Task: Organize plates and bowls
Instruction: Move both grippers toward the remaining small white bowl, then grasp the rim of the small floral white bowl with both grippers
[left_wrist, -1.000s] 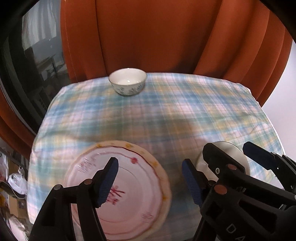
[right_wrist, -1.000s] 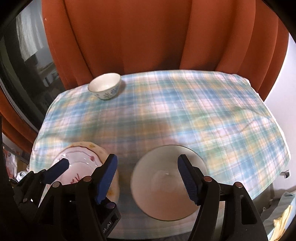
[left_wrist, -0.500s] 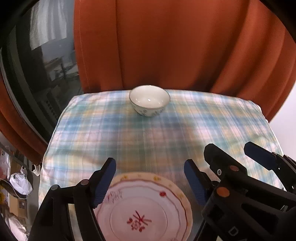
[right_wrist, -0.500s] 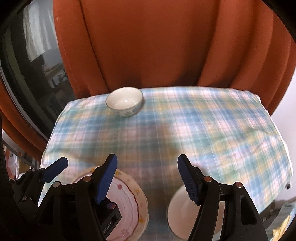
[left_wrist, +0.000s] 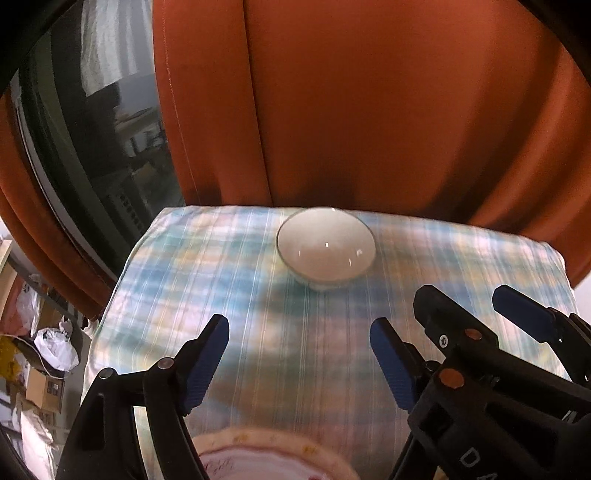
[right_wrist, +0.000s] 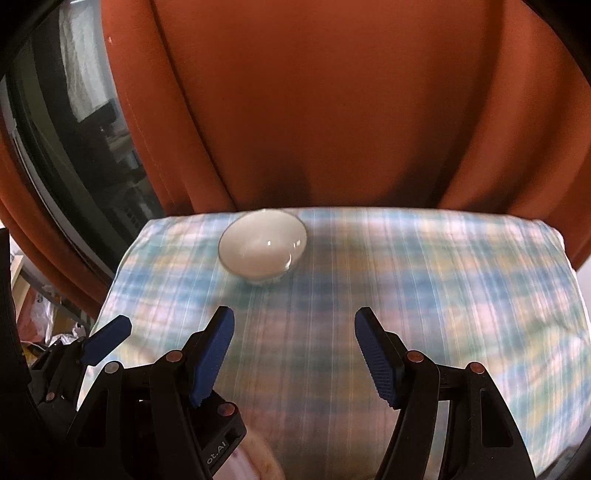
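A small white bowl (left_wrist: 325, 251) stands upright near the far edge of the plaid-covered table (left_wrist: 243, 295), close to the curtain. My left gripper (left_wrist: 299, 332) hovers open short of it, nothing between its blue pads. My right gripper (left_wrist: 476, 306) hangs beside it on the right, also open and empty. In the right wrist view the bowl (right_wrist: 263, 247) lies ahead and left of the right gripper (right_wrist: 293, 321). One blue finger (right_wrist: 107, 339) of the left gripper shows at lower left. The rim of a pink floral plate (left_wrist: 266, 454) peeks in at the near edge.
An orange curtain (left_wrist: 369, 110) hangs right behind the table's far edge. A dark window (left_wrist: 92, 147) is at the left. Bags and boxes (left_wrist: 48, 354) lie on the floor below the table's left side. Plaid cloth (right_wrist: 424, 280) spreads to the right.
Both grippers moved forward over the table toward the small bowl. The floral plate slid to the bottom of view, the plain white dish dropped out of sight. The left jaws widened a little.
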